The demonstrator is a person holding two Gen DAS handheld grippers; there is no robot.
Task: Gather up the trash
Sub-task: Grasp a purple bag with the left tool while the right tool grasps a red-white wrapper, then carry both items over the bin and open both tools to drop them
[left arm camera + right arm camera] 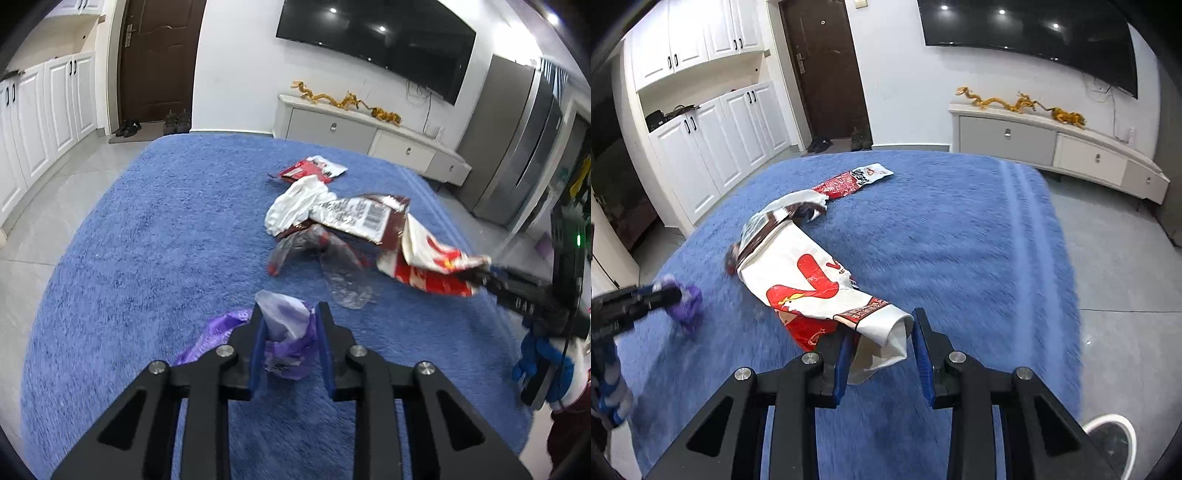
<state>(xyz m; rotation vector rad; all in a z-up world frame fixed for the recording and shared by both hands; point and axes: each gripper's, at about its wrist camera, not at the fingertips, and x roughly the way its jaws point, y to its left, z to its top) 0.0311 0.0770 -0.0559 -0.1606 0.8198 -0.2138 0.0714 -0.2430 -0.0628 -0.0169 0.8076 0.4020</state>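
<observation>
My left gripper (290,314) is shut on a crumpled purple plastic bag (284,343), held over the blue rug (147,240); it also shows in the right wrist view (685,306). My right gripper (879,325) is shut on the end of a red-and-white snack bag (812,280), also seen from the left wrist (432,266). On the rug lie a brown barcode wrapper (358,218), a white wrapper (295,206), clear plastic (343,284) and a red wrapper (314,170) farther back.
A white TV cabinet (1052,144) with gold dragon ornaments stands at the back under a wall TV. White cupboards (713,147) and a brown door are at the left. A white round bin rim (1112,439) is at the lower right on the tile floor.
</observation>
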